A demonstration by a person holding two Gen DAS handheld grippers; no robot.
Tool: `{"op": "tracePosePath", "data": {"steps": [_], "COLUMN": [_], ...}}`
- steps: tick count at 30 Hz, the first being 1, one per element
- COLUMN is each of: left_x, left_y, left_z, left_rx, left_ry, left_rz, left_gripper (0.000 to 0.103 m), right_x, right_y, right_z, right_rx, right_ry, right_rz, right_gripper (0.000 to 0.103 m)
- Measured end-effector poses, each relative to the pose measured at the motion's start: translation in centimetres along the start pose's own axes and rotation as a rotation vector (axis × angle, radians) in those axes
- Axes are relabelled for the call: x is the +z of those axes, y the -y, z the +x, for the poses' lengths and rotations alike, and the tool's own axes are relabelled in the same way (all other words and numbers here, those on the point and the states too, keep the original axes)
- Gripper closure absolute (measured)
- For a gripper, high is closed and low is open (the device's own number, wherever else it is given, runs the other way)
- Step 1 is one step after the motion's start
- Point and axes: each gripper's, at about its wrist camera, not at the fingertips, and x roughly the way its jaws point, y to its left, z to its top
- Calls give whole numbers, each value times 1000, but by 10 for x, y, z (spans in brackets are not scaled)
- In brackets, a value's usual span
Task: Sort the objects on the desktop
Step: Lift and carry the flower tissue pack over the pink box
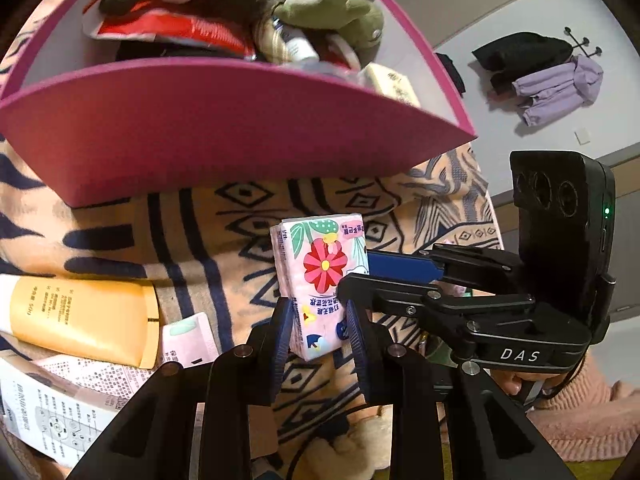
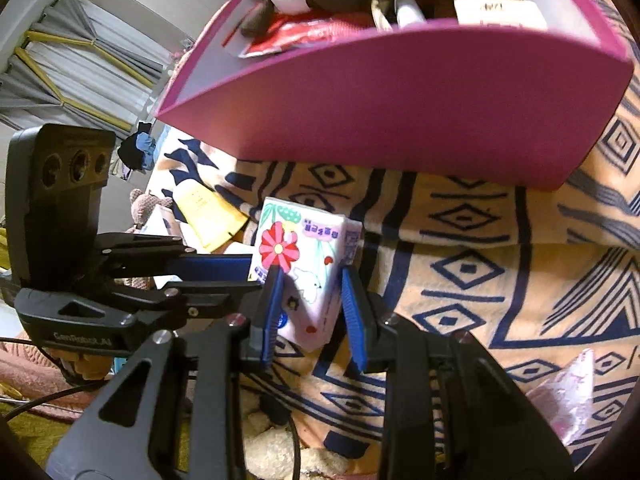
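Observation:
A pink tissue pack with a red flower print [image 1: 322, 280] is held upright above the patterned blanket, in front of a magenta box [image 1: 224, 128]. My left gripper [image 1: 320, 320] is shut on the pack's lower end. My right gripper [image 2: 310, 300] is also shut on the same pack [image 2: 298, 264], gripping it across from the left one. In the left wrist view the right gripper's blue fingers [image 1: 400, 266] reach the pack from the right. The magenta box [image 2: 400, 104] holds plush toys [image 1: 328, 4], a red packet and other items.
On the blanket lie a yellow tube [image 1: 84, 316], a small pink pack [image 1: 188, 340] and a printed leaflet [image 1: 52, 404] at the left. A clear pink wrapper [image 2: 568, 396] lies at the right. Coats hang on the far wall [image 1: 540, 76].

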Motion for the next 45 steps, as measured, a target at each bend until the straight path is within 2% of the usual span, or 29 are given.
{"op": "tracePosePath", "data": {"steps": [22, 45], "left_x": [22, 38], "left_y": [42, 54], "left_z": [-45, -55], "left_rx": [-30, -7], "left_ry": [134, 182], "left_rz": [92, 115], "left_gripper": [76, 76], "right_x": [22, 39], "right_y": [-26, -37], "right_z": [-72, -93], "right_rx": [-23, -26], "right_ry": [152, 219], "right_rz": [-108, -154], "right_gripper": [70, 70]}}
